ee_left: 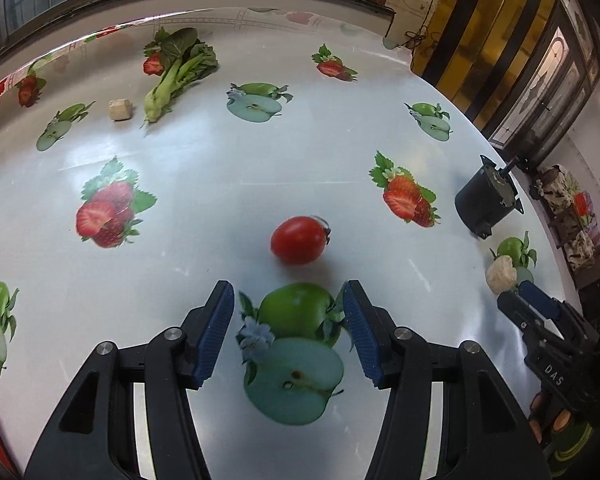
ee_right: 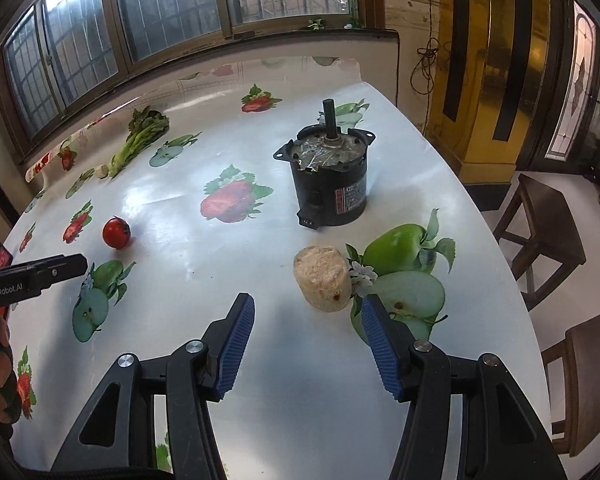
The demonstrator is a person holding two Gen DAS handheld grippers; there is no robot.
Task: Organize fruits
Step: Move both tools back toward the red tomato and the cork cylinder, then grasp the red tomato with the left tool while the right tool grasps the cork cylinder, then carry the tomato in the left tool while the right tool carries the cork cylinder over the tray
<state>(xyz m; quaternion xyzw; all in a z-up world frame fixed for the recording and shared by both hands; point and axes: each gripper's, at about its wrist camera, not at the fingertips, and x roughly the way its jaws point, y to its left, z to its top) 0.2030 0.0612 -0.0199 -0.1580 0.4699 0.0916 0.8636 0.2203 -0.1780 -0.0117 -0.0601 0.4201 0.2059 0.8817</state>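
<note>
A red tomato [ee_left: 299, 240] lies on the white fruit-print tablecloth [ee_left: 228, 184], a short way beyond my left gripper [ee_left: 289, 300], whose blue pads stand open with only the printed apple between them. The tomato [ee_right: 116, 232] shows at the left of the right wrist view, past the left gripper's fingers [ee_right: 56, 269]. My right gripper [ee_right: 308, 312] is open; a pale lumpy mushroom-like piece [ee_right: 325, 282] lies just ahead of its fingertips, nearer the right finger and untouched. That piece [ee_left: 500, 274] and the right gripper's fingers [ee_left: 534, 304] appear at the right edge of the left wrist view.
A black cylindrical motor [ee_right: 330, 182] with an upright shaft stands behind the pale piece. A leafy green vegetable [ee_left: 176, 76] and a small beige chunk [ee_left: 120, 110] lie at the far left by the windows. Wooden stools [ee_right: 540, 236] stand past the table's right edge.
</note>
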